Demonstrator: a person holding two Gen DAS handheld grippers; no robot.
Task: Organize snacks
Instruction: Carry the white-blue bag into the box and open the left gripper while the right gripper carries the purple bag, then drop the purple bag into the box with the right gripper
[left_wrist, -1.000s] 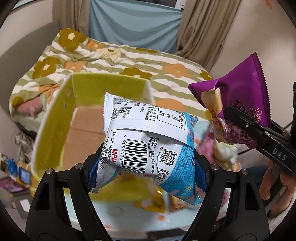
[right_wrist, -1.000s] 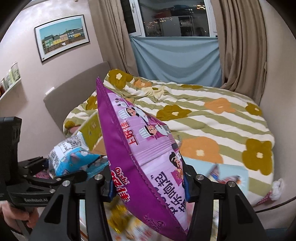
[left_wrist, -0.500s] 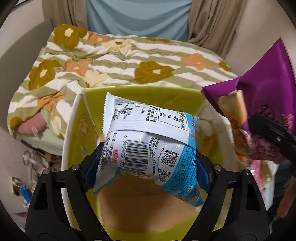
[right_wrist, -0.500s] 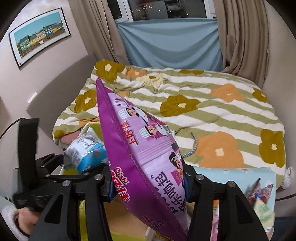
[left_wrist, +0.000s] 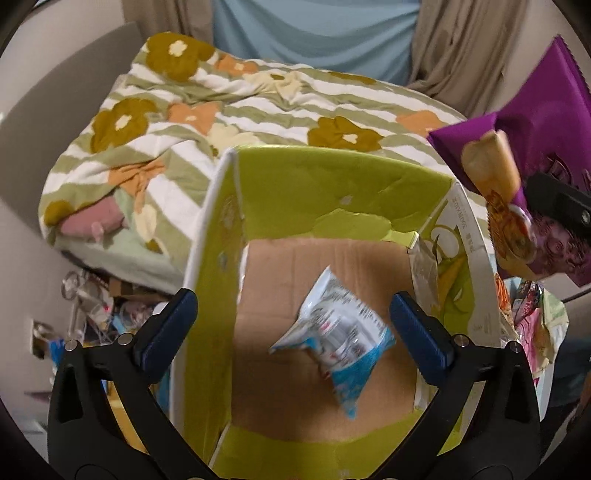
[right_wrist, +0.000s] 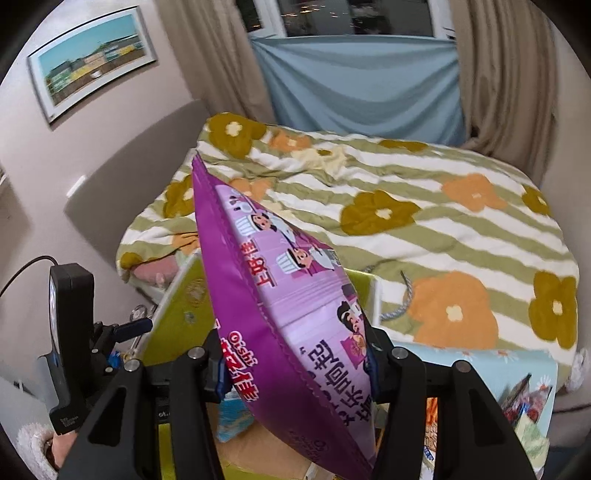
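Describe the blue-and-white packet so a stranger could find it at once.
At the foot of the flowered bed stands an open green box. The packet is inside it, over the brown cardboard floor, between the opening left gripper fingers. Only it is blue-and-white; the other bag is purple.

Blurred blue-white snack packet (left_wrist: 334, 338) inside green cardboard box (left_wrist: 332, 184); purple snack bag (right_wrist: 295, 314) clamped upright

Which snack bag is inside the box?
The blue-and-white bag, loose in the green box. The purple bag is clamped in the right gripper.

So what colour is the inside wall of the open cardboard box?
Lime green walls over a plain brown cardboard floor; clearest in the left wrist view.
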